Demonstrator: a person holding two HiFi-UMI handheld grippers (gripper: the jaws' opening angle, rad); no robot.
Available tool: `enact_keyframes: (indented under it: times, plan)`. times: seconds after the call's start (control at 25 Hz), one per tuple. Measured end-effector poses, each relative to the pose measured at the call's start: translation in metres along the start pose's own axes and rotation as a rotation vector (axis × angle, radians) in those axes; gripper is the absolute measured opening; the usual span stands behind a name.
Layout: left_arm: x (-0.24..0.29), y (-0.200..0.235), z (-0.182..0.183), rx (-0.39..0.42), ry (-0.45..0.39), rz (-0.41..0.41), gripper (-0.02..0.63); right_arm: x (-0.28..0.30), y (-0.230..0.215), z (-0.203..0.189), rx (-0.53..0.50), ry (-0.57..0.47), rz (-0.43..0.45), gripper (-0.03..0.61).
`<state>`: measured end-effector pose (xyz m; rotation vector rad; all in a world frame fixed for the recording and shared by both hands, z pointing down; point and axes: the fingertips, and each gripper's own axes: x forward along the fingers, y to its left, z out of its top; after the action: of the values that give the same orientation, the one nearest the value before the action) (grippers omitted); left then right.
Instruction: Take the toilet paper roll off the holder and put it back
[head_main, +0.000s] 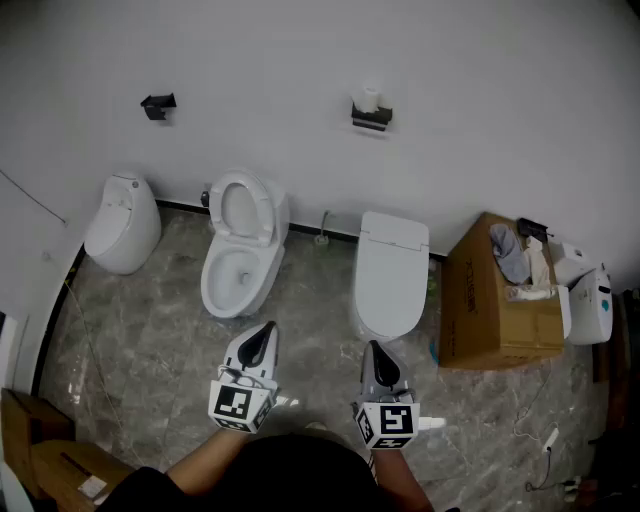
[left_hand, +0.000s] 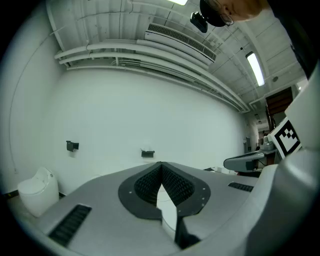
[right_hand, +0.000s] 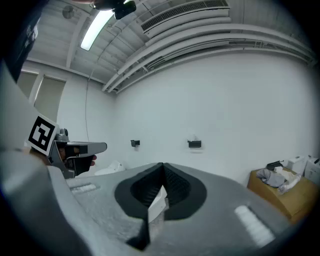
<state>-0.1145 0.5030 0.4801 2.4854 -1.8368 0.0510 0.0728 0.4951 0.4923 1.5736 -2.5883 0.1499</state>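
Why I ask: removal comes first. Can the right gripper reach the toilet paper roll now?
Probably not yet: the right gripper sits well short of the wall, and the closed toilet stands below the toilet paper roll.

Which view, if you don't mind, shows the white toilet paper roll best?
The head view: the white toilet paper roll stands out atop its black wall holder. In both gripper views it is too small to tell.
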Motion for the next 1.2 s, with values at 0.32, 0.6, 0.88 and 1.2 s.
enact_keyframes:
  times: [0.32,0.6,0.88,1.2]
  plan:
    - [0.021,-0.003,-0.015,-0.019,0.031,0.002,0.015,0.014,-0.018,-0.015,0.071,0.000,0.005,0.000]
    - [0.086,0.013,-0.020,-0.003,0.020,-0.071,0.015,0.065,-0.036,-0.023,0.068,0.025,-0.039,0.000]
    - [0.189,0.068,-0.019,-0.005,0.013,-0.126,0.015,0.170,-0.060,-0.005,0.044,0.030,-0.089,0.000]
    - [0.297,0.140,0.000,-0.014,0.007,-0.204,0.015,0.292,-0.086,0.037,0.023,0.018,-0.164,0.000]
